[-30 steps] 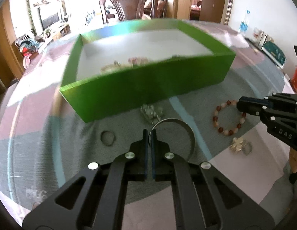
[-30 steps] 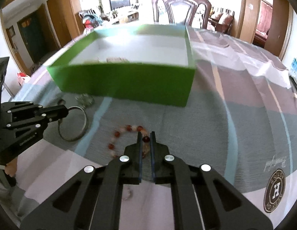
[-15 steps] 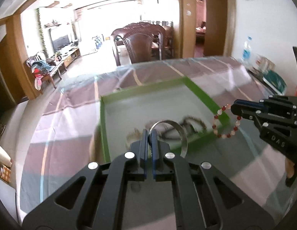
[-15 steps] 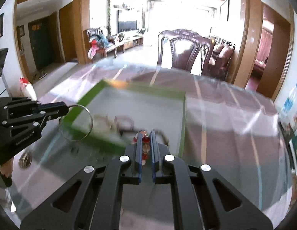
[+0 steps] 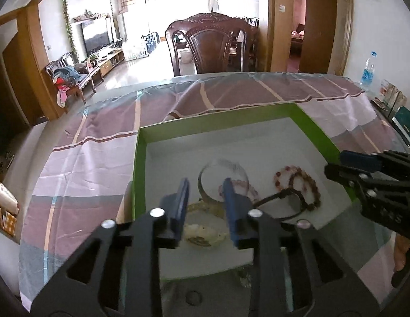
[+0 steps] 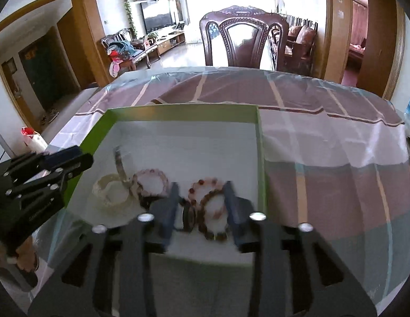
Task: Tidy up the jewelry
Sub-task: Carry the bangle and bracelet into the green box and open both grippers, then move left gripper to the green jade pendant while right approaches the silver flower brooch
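Bare box floor (image 5: 231,142) beyond bracelets (image 5: 297,185)

Both wrist views above green box (image 5: 141,155)

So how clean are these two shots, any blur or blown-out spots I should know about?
Left wrist view: the far windows are blown out white, the thin silver bangle in the green cardboard box is smeared by motion, and straight lines bow from the fisheye. Right wrist view: similar window glare, and the red beaded bracelet and nearby pieces look soft.
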